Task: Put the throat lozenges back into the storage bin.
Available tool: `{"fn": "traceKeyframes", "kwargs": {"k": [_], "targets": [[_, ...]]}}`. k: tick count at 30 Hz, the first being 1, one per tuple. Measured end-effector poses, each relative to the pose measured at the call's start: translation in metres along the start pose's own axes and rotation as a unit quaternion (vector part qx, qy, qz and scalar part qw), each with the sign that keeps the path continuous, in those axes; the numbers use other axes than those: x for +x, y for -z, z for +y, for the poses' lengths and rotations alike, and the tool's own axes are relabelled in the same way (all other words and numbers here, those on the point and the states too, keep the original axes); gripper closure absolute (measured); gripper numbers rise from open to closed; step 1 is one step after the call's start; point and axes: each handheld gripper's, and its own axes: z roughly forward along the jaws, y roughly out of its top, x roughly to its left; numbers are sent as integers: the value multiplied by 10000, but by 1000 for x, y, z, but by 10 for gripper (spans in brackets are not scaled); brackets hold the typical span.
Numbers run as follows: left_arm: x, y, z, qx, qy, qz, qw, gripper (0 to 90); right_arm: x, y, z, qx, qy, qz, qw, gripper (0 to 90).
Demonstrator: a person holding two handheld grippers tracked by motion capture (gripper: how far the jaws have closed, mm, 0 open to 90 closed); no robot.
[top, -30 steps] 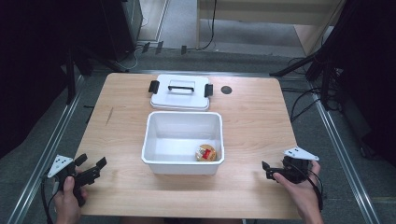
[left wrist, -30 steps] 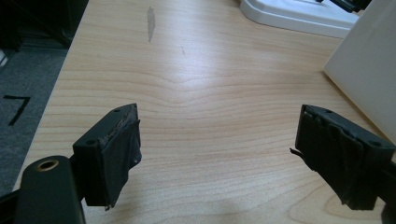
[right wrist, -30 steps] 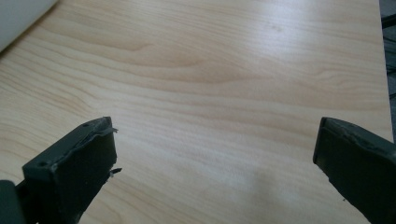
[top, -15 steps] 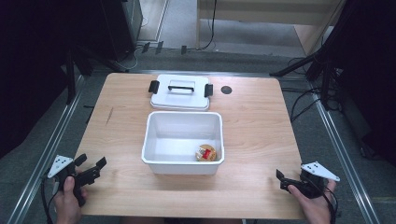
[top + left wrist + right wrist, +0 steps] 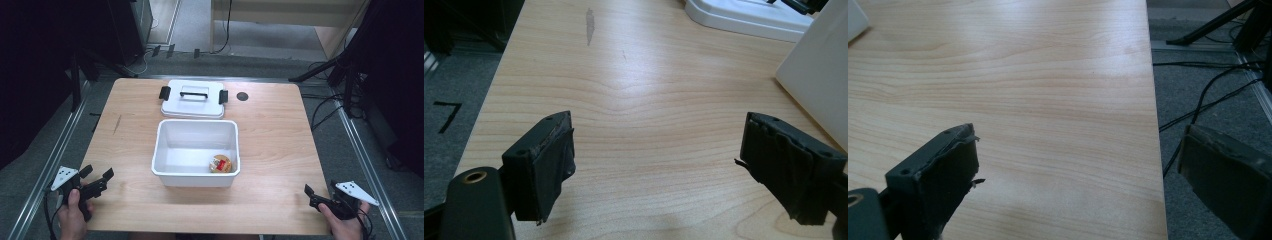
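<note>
Meanwhile, both tongs, left tongs [image 5: 97,181] and right tongs [image 5: 320,196], spread, nothing between.

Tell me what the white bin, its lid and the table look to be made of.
White bin: likely plastic, smooth, slightly glossy moulded walls. Lid: seemingly the same white plastic, with black clips and handle. Table: pale wood or wood-look laminate, visible grain, soft sheen.
</note>
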Motion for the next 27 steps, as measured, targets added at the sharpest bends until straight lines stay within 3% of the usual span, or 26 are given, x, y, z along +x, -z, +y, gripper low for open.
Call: {"fn": "traceKeyframes", "kwargs": {"k": [4, 8, 18, 27], "targets": [[0, 0, 0, -9, 30, 7, 10000, 147, -1, 2, -1, -116, -82, 34, 9999, 53], [1, -1, 1, 0, 40, 4, 10000, 147, -1, 3, -2, -154, -170, -79, 9997, 73], [0, -1, 1, 13, 39, 108, 9999, 147, 8, -2, 0, 45, 144, -239, 9996, 75], [-1, -1, 0, 11, 44, 168, 9998, 147, 5, -2, 0, 45, 46, -207, 9998, 75]]}}
